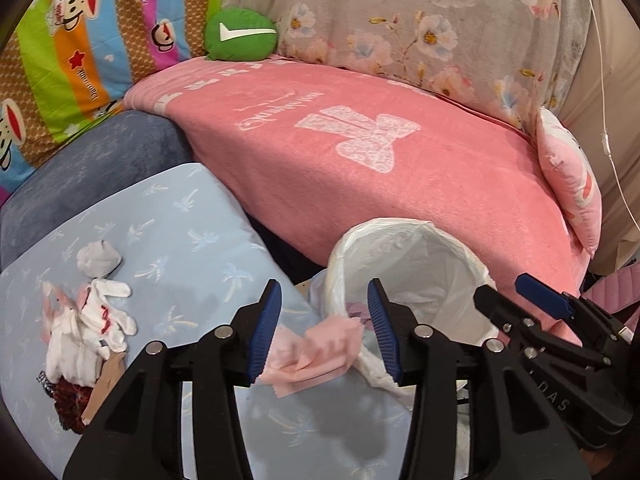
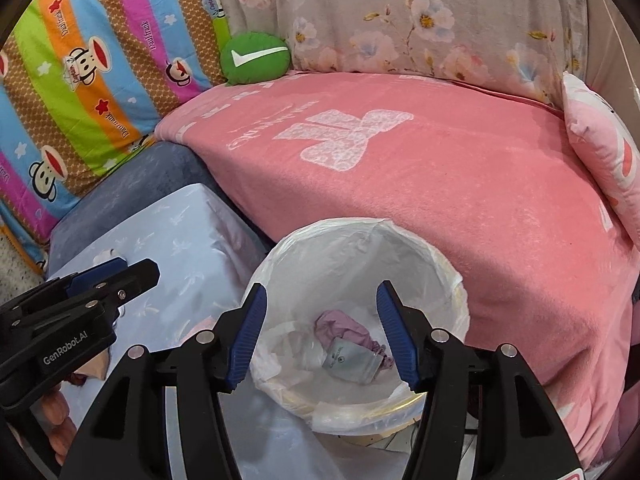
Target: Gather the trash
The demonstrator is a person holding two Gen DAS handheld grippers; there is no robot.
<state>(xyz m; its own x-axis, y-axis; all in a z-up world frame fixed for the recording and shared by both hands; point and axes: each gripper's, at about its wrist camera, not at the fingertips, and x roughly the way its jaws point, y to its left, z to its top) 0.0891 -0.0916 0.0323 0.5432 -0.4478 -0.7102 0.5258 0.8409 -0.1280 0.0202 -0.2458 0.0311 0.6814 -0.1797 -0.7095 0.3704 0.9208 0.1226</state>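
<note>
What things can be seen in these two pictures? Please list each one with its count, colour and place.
trash bin: one, white liner, beside the pink blanket
purple wrapper: one, in the bin
silver pouch: one, in the bin
pink tissue: one, between the open left jaws, at the bin's edge
grey wad: one, on the light blue cloth
white and pink trash pile: one, on the light blue cloth
light blue cloth: one, left of the bin
pink blanket: one, behind the bin
green cushion: one, at the back
left gripper: one, black and blue, open
right gripper: one, black and blue, open, above the bin
</note>
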